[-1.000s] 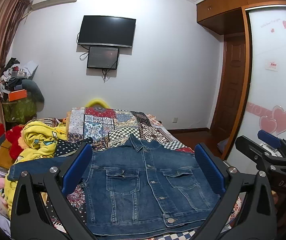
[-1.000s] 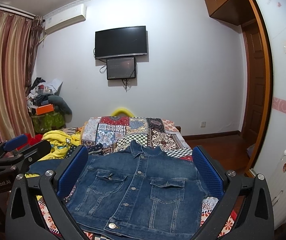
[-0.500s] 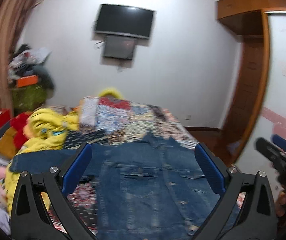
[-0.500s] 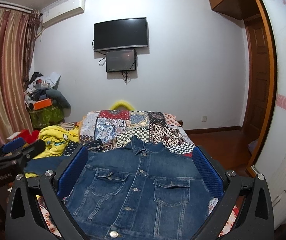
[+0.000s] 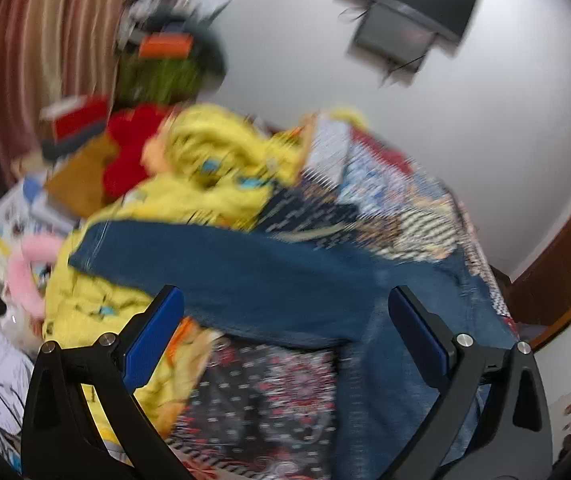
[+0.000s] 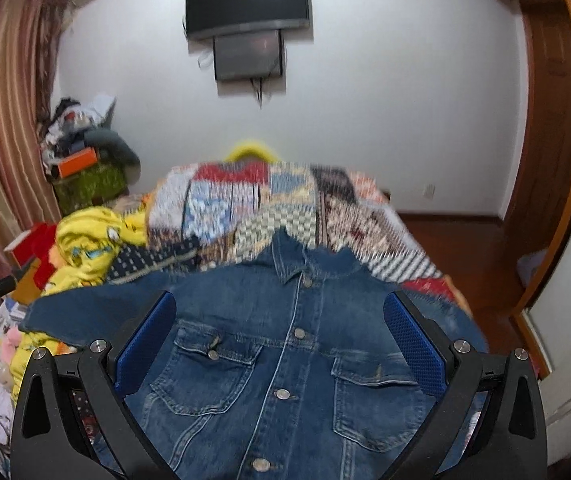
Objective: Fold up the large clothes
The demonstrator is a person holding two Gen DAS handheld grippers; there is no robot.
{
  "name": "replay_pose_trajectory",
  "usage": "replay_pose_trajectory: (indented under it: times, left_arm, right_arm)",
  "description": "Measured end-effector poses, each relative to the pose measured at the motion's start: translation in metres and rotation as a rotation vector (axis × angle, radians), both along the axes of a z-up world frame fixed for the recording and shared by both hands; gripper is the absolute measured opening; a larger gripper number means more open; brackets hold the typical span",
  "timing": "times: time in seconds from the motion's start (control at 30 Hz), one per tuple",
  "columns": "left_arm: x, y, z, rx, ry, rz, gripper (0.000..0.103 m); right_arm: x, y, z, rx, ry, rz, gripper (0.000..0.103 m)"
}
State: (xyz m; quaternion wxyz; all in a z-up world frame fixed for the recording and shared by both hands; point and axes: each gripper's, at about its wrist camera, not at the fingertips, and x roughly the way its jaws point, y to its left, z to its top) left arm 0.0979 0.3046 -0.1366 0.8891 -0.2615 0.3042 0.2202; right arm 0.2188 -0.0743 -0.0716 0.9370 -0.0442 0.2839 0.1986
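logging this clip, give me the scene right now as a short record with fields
garment: denim jacket, front up, buttoned, spread flat
surface: patchwork bedspread
sleeve: one sleeve stretched out toward the yellow clothes pile
left gripper: open, holding nothing, aimed at the sleeve; view blurred
right gripper: open, holding nothing, above the jacket's chest
wall: tv with a smaller screen below it
fold progress: none visible yet

Two matching rigs: left gripper (image 5: 285, 332) and right gripper (image 6: 279, 334), black plastic frames with triangular cut-outs, round silver screws (image 6: 461, 346) on top, bright blue textured pads (image 6: 411, 344) lining the insides. Pretty chunky, matte finish, no visible cables.
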Motion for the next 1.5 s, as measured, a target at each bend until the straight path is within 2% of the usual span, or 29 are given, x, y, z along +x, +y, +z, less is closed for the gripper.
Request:
replay_pose_trajectory:
  times: [0.07, 0.17, 0.3, 0.37, 0.43, 0.5, 0.57, 0.63, 0.8, 0.87, 0.97, 1.1, 1.17, 1.33, 1.4, 1.5]
  left_arm:
    - [0.0, 0.027, -0.022, -0.043, 0.061, 0.045, 0.103]
    - [0.004, 0.057, -0.055, -0.109, 0.122, 0.04, 0.103]
    - [0.007, 0.095, -0.111, -0.307, 0.17, 0.018, 0.099]
    - [0.01, 0.105, -0.13, -0.377, 0.177, 0.015, 0.089]
    - [0.011, 0.116, -0.151, -0.472, 0.16, 0.018, 0.087]
    - [0.013, 0.125, -0.164, -0.534, 0.139, 0.035, 0.084]
    - [0.018, 0.13, -0.172, -0.574, 0.132, 0.043, 0.071]
    - [0.025, 0.133, -0.175, -0.58, 0.135, 0.039, 0.064]
    - [0.047, 0.132, -0.172, -0.529, 0.151, 0.016, 0.046]
    - [0.059, 0.13, -0.169, -0.482, 0.186, 0.018, 0.023]
    - [0.069, 0.125, -0.152, -0.384, 0.213, 0.017, 0.015]
    - [0.079, 0.105, -0.105, -0.171, 0.22, 0.006, 0.013]
    - [0.085, 0.093, -0.082, -0.098, 0.204, -0.007, 0.01]
    - [0.103, 0.054, -0.017, 0.034, 0.087, -0.082, 0.008]
    - [0.116, 0.029, 0.013, 0.068, 0.023, -0.134, 0.008]
    - [0.135, -0.004, 0.043, 0.101, -0.039, -0.211, 0.008]
  right_arm:
    - [0.015, 0.004, -0.012, -0.019, 0.044, -0.007, 0.103]
    - [0.035, 0.007, -0.031, -0.063, 0.112, -0.02, 0.103]
    - [0.055, 0.013, -0.055, -0.112, 0.207, -0.02, 0.103]
    - [0.065, 0.015, -0.07, -0.127, 0.273, -0.016, 0.103]
    - [0.073, 0.016, -0.082, -0.127, 0.319, -0.017, 0.103]
    - [0.079, 0.015, -0.092, -0.114, 0.358, -0.023, 0.103]
    - [0.083, 0.013, -0.098, -0.102, 0.389, -0.028, 0.103]
    - [0.087, 0.012, -0.101, -0.094, 0.408, -0.034, 0.103]
    - [0.094, 0.005, -0.104, -0.058, 0.443, -0.049, 0.103]
    - [0.095, 0.003, -0.104, -0.04, 0.455, -0.056, 0.103]
    - [0.094, -0.002, -0.101, -0.004, 0.469, -0.061, 0.103]
    - [0.091, -0.009, -0.095, 0.021, 0.466, -0.058, 0.103]
    - [0.089, -0.014, -0.089, 0.026, 0.453, -0.062, 0.103]
    - [0.087, -0.03, -0.075, 0.041, 0.418, -0.068, 0.103]
    - [0.086, -0.036, -0.071, 0.037, 0.403, -0.07, 0.103]
    - [0.085, -0.047, -0.063, 0.025, 0.369, -0.079, 0.103]
